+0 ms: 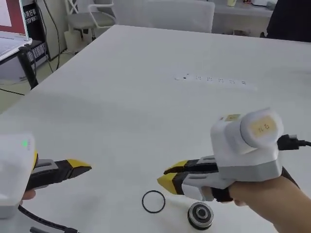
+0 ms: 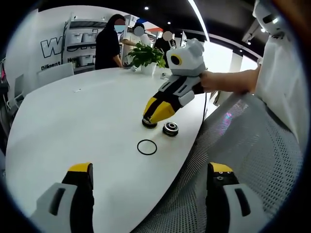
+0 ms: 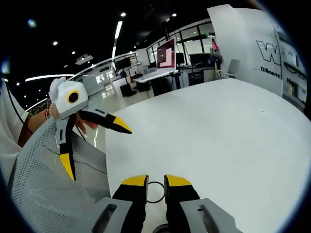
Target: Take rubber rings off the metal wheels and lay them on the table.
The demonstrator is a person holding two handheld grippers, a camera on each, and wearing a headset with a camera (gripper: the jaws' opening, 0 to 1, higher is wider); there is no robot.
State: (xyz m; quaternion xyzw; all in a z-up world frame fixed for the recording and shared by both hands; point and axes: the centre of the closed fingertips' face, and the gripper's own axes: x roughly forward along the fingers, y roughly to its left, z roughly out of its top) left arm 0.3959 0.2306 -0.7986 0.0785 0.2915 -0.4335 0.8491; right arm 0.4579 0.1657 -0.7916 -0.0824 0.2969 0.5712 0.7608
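Head view has one rubber ring (image 1: pixel 143 201) lying flat on the surface (image 1: pixel 146 97), near a metal wheel (image 1: pixel 200 215) whose black ring looks still fitted. To strip it cleanly, I judge one gripper should pin the wheel while the other hooks a tip under the ring's edge and rolls it off. The right gripper (image 1: pixel 167 178) hovers just above the loose ring, jaws nearly together with a narrow gap, holding nothing. The left gripper (image 2: pixel 150 172) is spread wide, empty, well apart from both.
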